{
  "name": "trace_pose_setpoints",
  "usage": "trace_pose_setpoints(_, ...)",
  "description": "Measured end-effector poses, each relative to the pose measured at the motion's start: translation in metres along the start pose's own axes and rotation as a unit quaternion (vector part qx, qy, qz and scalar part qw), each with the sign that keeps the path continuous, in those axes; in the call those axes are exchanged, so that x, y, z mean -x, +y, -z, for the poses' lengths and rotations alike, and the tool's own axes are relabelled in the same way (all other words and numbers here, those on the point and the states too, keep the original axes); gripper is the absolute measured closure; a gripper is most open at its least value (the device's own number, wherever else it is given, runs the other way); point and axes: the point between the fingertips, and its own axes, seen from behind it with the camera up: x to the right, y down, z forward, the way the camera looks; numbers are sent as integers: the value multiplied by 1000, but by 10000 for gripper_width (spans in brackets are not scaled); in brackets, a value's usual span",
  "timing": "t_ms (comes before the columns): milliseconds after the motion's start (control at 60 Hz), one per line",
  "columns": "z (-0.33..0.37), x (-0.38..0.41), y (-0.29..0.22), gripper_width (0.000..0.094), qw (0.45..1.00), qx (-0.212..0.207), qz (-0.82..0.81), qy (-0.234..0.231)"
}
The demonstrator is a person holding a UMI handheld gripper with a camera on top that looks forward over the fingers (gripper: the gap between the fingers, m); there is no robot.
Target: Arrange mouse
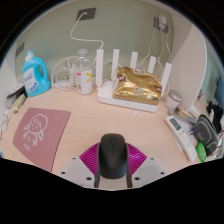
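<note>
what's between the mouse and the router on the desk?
Gripper view: bare desk. The black mouse sits between the gripper fingers; the white router with the gold packet lies beyond, nothing on the stretch between.

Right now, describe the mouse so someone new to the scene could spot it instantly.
Start at the wooden desk and come to its near edge, where the gripper shows its two pink-padded fingers. The mouse sits between those jaws, to the right of the dusty-pink mouse pad. It is the only dark, rounded, palm-shaped object there; everything behind it is white, gold or blue.
</note>
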Motion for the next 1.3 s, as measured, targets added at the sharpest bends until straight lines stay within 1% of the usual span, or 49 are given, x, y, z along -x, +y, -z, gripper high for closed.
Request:
trace_pose_setpoints(67, 13, -3, -10, 586, 1000, -6, -18, 15)
trace_pose_setpoints(100, 24, -4, -20, 586, 999, -15, -28, 24)
trace_pose_setpoints(183, 62, -8, -61, 586, 996, -58, -43, 49)
trace_pose_setpoints(300, 131, 2, -140, 585, 986, -140, -66, 67)
trace_pose_setpoints(383, 180, 27, -194, 583, 975, -200, -71, 64)
trace_pose_setpoints(417, 194, 42, -213, 585, 972, -217, -68, 59)
trace_pose_setpoints(500, 208, 92, -236, 586, 969, -238, -58, 34)
trace_pose_setpoints(567, 191, 132, -231, 588, 974, -221, -48, 10)
trace_pose_setpoints(617, 163, 163, -213, 588, 980, -194, -41, -7)
trace_pose_setpoints(633, 150, 174, -199, 588, 982, -186, -37, -11)
trace_pose_setpoints(700, 102, 205, -158, 589, 991, -127, -27, -21)
trace_pose_setpoints(800, 41, 234, -94, 590, 998, -53, -14, -28)
trace_pose_setpoints(867, 14, 244, -65, 589, 999, -29, -12, -28)
trace_pose_setpoints(967, -6, 251, -44, 574, 1000, -10, -8, -27)
trace_pose_setpoints(1117, -13, 258, -38, 443, 999, 1, -16, -37)
trace_pose_setpoints(1150, -11, 258, -39, 348, 999, 2, -16, -35)
trace_pose_setpoints(1200, -7, 257, -41, 120, 999, 4, -11, -32)
trace_pose_setpoints(1217, -4, 257, -43, 65, 999, 2, -10, -31)
trace_pose_setpoints(1250, 1, 255, -46, 105, 1000, 0, -8, -27)
trace_pose_setpoints(1300, 12, 251, -52, 87, 1000, -8, -8, -15)
